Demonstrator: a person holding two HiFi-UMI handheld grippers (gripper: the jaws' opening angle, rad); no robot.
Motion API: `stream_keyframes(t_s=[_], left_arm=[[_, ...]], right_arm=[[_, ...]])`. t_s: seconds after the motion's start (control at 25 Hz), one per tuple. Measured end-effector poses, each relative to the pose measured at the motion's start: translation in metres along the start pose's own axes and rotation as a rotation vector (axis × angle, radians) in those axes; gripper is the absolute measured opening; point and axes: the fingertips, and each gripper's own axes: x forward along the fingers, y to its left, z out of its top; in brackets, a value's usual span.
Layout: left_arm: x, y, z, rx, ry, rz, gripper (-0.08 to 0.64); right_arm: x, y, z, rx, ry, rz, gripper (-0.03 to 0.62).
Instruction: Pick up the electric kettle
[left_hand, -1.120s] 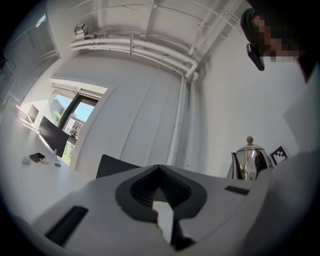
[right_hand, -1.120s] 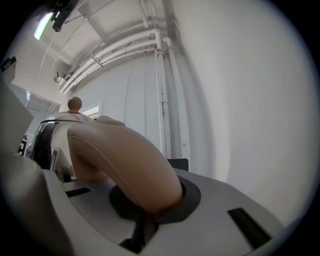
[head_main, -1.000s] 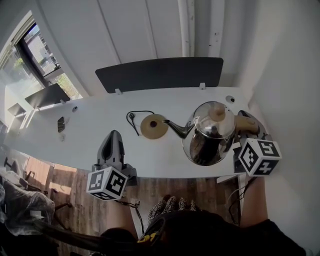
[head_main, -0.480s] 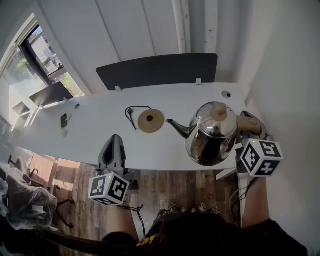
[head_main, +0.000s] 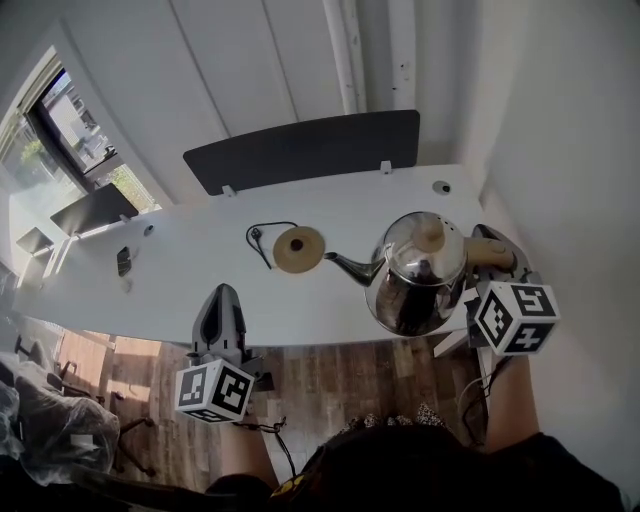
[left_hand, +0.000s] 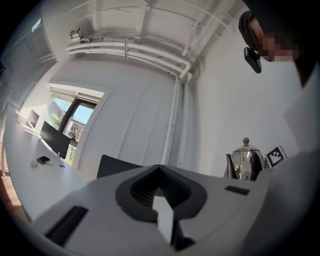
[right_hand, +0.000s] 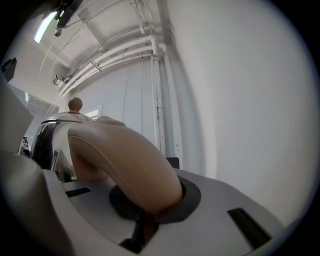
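The shiny steel electric kettle (head_main: 415, 275) hangs over the near right part of the white table (head_main: 180, 260), its spout pointing left. My right gripper (head_main: 483, 275) is shut on its tan handle (head_main: 490, 250). In the right gripper view the handle (right_hand: 125, 165) fills the jaws of the right gripper (right_hand: 150, 210), with the steel body (right_hand: 47, 140) behind it. The round tan kettle base (head_main: 298, 248) and its black cord lie on the table left of the spout. My left gripper (head_main: 222, 298) is shut and holds nothing, at the table's near edge. From the left gripper (left_hand: 161, 172) the kettle (left_hand: 245, 162) shows at the right.
A dark divider panel (head_main: 300, 150) stands along the table's far edge. A small dark object (head_main: 122, 262) lies at the far left, and a cable grommet (head_main: 441, 187) sits at the back right. A white wall runs close on the right. Wooden floor (head_main: 330, 375) shows below the near edge.
Both grippers have drawn back toward the table's near edge. The kettle has gone with the right gripper, and its spout now stands a little farther from the base.
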Motion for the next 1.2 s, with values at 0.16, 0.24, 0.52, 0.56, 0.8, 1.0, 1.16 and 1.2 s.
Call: stream_keyframes(t_s=[0.16, 0.24, 0.52, 0.56, 0.8, 1.0, 1.16, 1.2], left_arm=[[0.000, -0.007, -0.002, 0.001, 0.009, -0.027, 0.002], [0.000, -0.011, -0.005, -0.020, 0.014, -0.042, 0.002], [0.000, -0.022, -0.007, -0.029, 0.022, -0.060, 0.002], [0.000, -0.022, -0.008, -0.026, 0.022, -0.061, 0.002], [-0.001, -0.022, -0.007, -0.027, 0.027, -0.044, 0.002], [-0.004, -0.021, -0.005, -0.015, 0.015, -0.044, 0.002], [-0.006, -0.018, -0.002, -0.027, 0.011, -0.022, 0.002], [-0.006, -0.017, -0.001, -0.027, 0.010, -0.022, 0.002]], right_arm=[[-0.004, 0.008, 0.002, 0.008, 0.000, 0.015, 0.006], [-0.006, 0.011, 0.003, 0.012, -0.001, 0.028, 0.006], [-0.008, 0.017, 0.007, -0.009, 0.008, 0.056, 0.006], [-0.008, 0.017, 0.007, -0.004, 0.003, 0.059, 0.006], [-0.008, 0.017, 0.006, 0.004, -0.010, 0.057, 0.006], [-0.009, 0.017, 0.005, -0.013, -0.004, 0.053, 0.006], [-0.009, 0.016, 0.007, -0.015, -0.006, 0.054, 0.006], [-0.009, 0.017, 0.008, -0.015, -0.006, 0.054, 0.006]])
